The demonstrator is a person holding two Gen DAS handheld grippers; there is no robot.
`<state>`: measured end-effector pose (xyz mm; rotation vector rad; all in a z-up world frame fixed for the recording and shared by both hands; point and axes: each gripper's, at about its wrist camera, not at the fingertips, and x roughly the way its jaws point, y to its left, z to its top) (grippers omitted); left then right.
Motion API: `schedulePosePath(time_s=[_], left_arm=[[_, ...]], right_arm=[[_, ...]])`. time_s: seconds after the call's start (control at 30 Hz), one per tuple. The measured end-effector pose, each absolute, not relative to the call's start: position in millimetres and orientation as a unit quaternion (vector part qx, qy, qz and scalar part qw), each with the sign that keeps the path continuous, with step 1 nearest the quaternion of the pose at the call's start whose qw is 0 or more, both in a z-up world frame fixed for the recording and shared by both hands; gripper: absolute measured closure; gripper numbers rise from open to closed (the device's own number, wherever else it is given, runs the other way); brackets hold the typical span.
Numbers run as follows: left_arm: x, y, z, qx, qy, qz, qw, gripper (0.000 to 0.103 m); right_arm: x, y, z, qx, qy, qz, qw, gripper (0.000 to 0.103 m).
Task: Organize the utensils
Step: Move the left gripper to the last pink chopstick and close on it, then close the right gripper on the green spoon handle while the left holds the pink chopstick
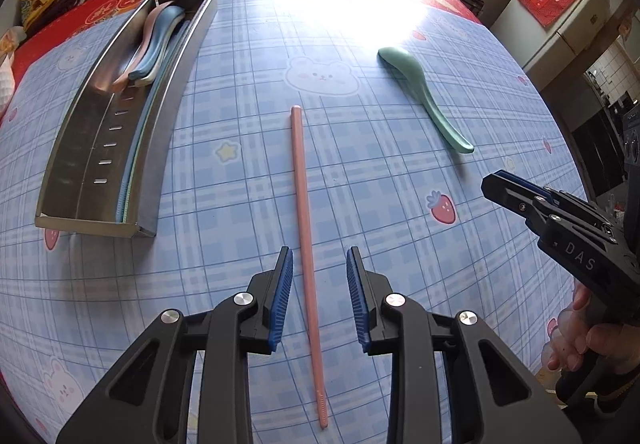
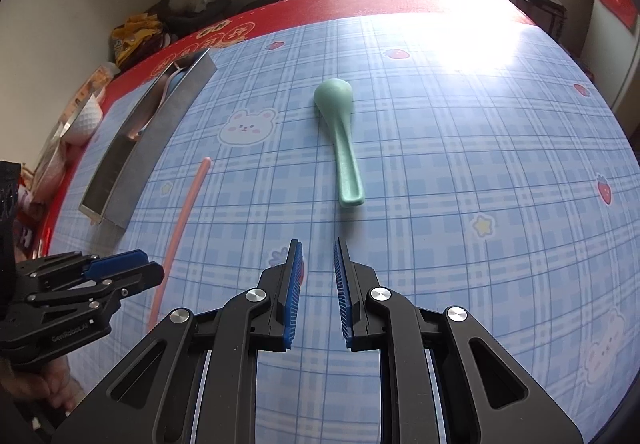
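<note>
A pink chopstick (image 1: 306,228) lies on the blue plaid tablecloth and runs between the open jaws of my left gripper (image 1: 319,256), not touched. It also shows in the right wrist view (image 2: 182,219). A green spoon (image 2: 342,135) lies bowl-down ahead of my right gripper (image 2: 317,248), which is open and empty; the spoon also shows in the left wrist view (image 1: 424,95). A steel utensil tray (image 1: 72,171) at the left holds pink, blue and white spoons (image 1: 154,43) and thin chopsticks along its right wall.
The tray also shows at the left in the right wrist view (image 2: 152,147). The right gripper appears at the left wrist view's right edge (image 1: 560,219); the left gripper appears at the right wrist view's left edge (image 2: 80,284). Clutter and a white cup (image 2: 86,119) sit beyond the tray.
</note>
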<state>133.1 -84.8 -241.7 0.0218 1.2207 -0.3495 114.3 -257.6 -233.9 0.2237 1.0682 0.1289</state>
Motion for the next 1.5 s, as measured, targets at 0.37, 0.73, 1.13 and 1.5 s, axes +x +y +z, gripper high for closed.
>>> schedulePosePath(time_s=[0.37,0.73,1.13,1.5], left_arm=[[144,-93,-255,0.04,0.577,-0.143,0.803,0.089],[143,-97,-256,0.056,0.568,-0.148,0.807,0.089],[135,-98,-257,0.075,0.551,-0.151,0.818,0.089],[136,-76,-242,0.022,0.546,-0.154,0.824,0.097]], right_arm=[[119,-270,-241,0.116,0.512,0.052,0.85,0.086],[123,-270,-246,0.12,0.518,0.052,0.846,0.086],[119,-270,-251,0.124,0.523,0.043,0.842,0.086],[114,-275,-246,0.123,0.517,0.034,0.846,0.086]])
